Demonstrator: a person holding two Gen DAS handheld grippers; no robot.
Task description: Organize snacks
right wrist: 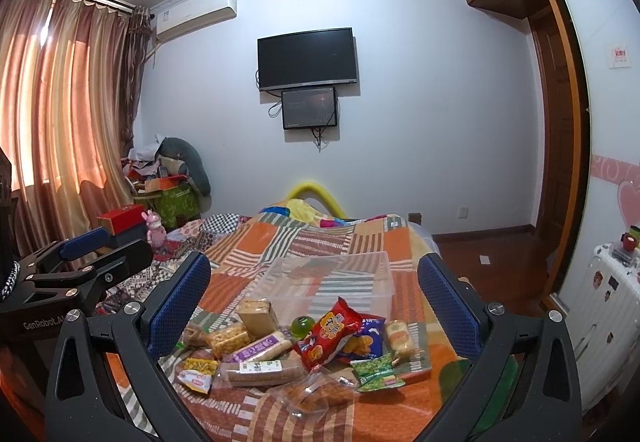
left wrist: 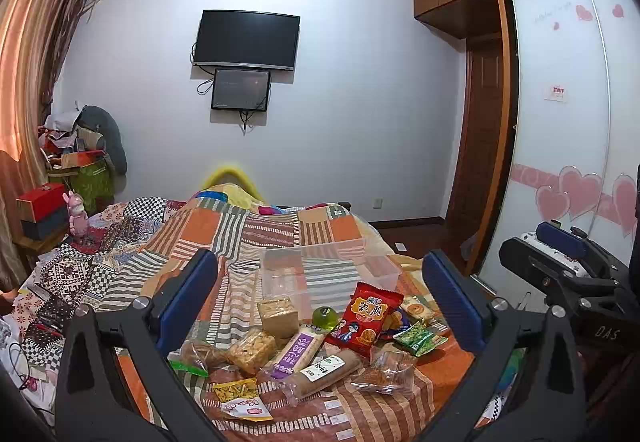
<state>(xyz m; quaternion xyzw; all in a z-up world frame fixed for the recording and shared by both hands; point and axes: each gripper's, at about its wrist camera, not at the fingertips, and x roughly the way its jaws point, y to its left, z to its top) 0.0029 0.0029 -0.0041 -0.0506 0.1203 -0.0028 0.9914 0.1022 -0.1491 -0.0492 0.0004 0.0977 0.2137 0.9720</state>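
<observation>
Both grippers, left gripper [left wrist: 320, 294] and right gripper [right wrist: 314, 298], jaws spread, empty, above snack pile [right wrist: 296, 350]. White suitcase [right wrist: 604, 306] plain only in right view.

The left gripper [left wrist: 320, 302] hovers with its blue-padded fingers [left wrist: 188, 294] spread wide, holding nothing. The right gripper [right wrist: 316, 306] hangs just beside it at a similar height, jaws likewise wide apart and empty, both pointing forward.

Black angular frames on left gripper [left wrist: 320, 298] and right gripper [right wrist: 314, 298]; 2 blue textured pads each, silver screws, white lettering.
</observation>
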